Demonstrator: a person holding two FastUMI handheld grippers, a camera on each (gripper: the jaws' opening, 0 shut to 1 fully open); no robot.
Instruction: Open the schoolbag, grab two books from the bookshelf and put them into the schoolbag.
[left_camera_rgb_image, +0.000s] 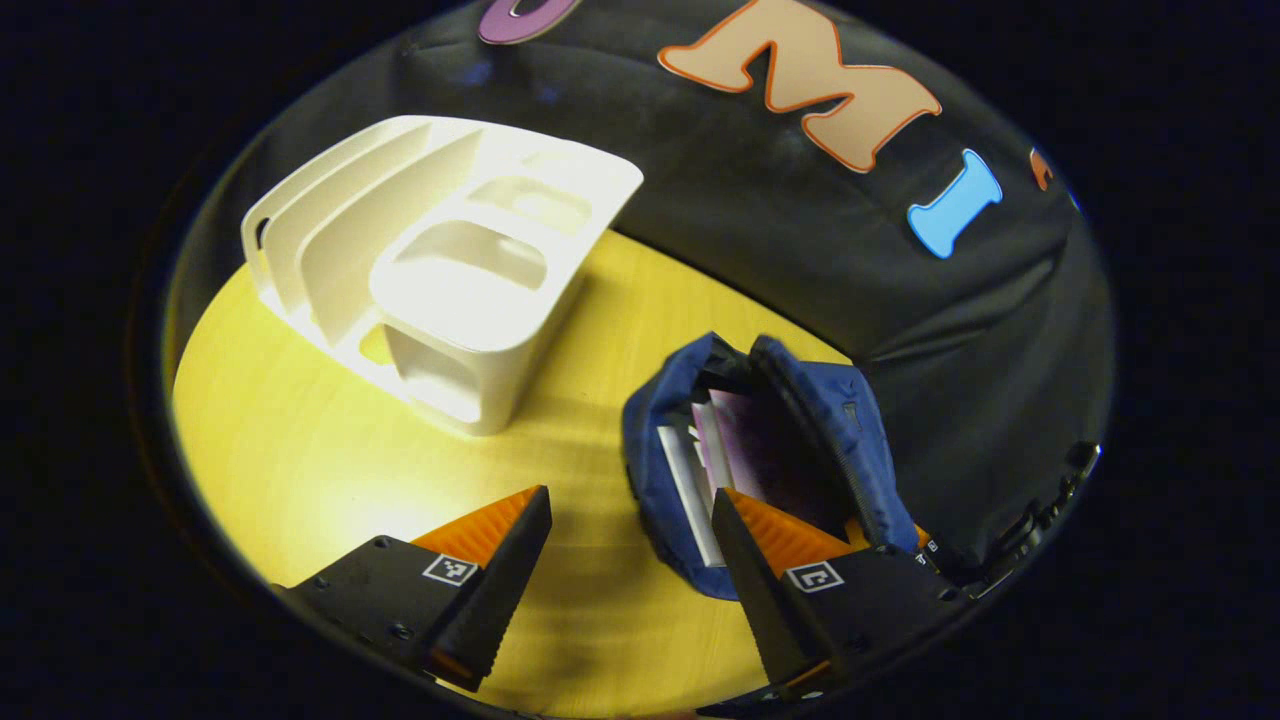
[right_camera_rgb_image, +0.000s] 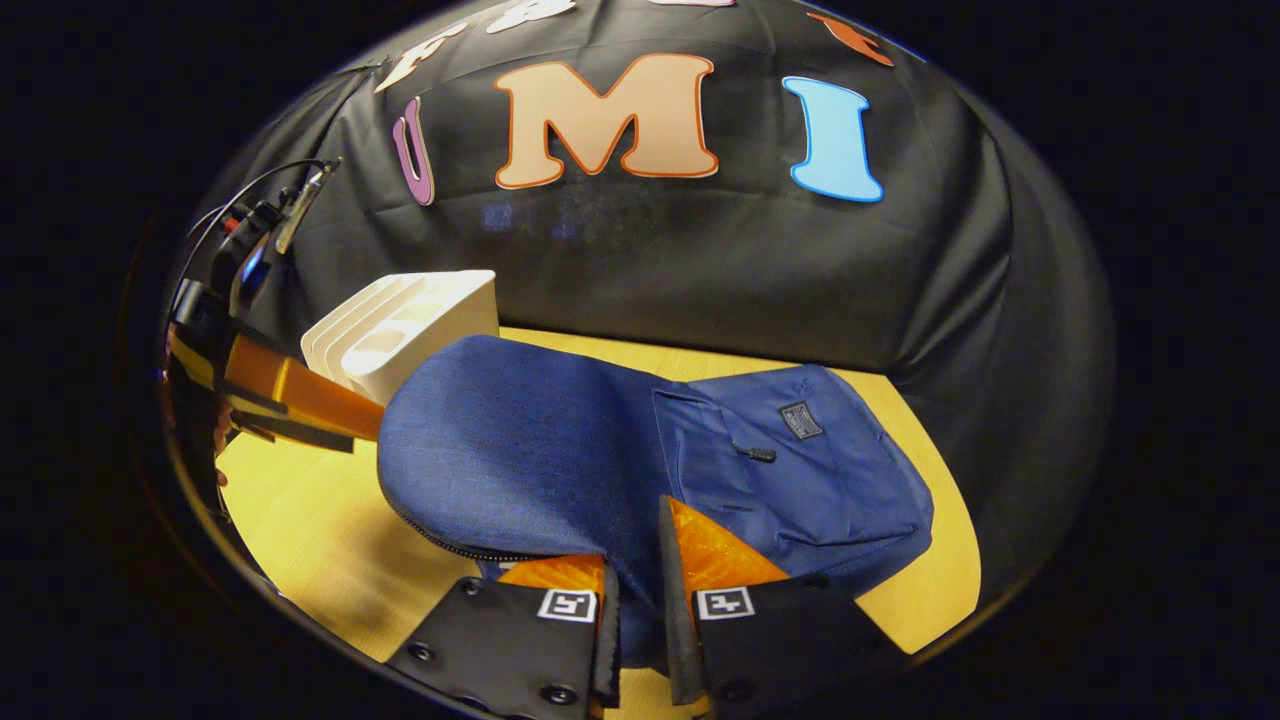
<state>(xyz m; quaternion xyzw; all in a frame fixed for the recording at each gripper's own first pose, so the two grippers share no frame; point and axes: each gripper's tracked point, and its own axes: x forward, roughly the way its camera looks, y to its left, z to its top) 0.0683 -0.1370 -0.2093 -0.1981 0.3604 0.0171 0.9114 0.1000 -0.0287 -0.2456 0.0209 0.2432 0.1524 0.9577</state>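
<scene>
**The bag flap could slip and fall shut**

I see the blue schoolbag lying on the yellow worktop. My right gripper is down at the near edge of the bag. Its jaws are almost together, with a fold of the blue flap pinched between them, so I think they are gripping the flap and lifting it. The flap curves up like a little roof.

From the left gripper view I can look into the mouth of the bag. It is open, and I see the pale edges of books inside. I cannot tell for sure how many there are. The white bookshelf stands behind the bag, and its slots look empty from here. So I think the job is nearly done.

My left gripper hangs over the worktop just in front of the bag's mouth. It tilts down toward the worktop. Its jaws are wide apart and hold nothing. One finger is right by the bag's rim.

What could go wrong? The pinch on the flap is small. If the cloth slides out, the flap drops and covers the mouth. If I pull the flap too hard, the whole bag could drag across the worktop or tip, and the books could slide out. The left finger could also catch on the rim or the zipper when I move that hand, and tug the bag sideways. The bookshelf is near the left gripper too, so a wide swing could knock it.
</scene>
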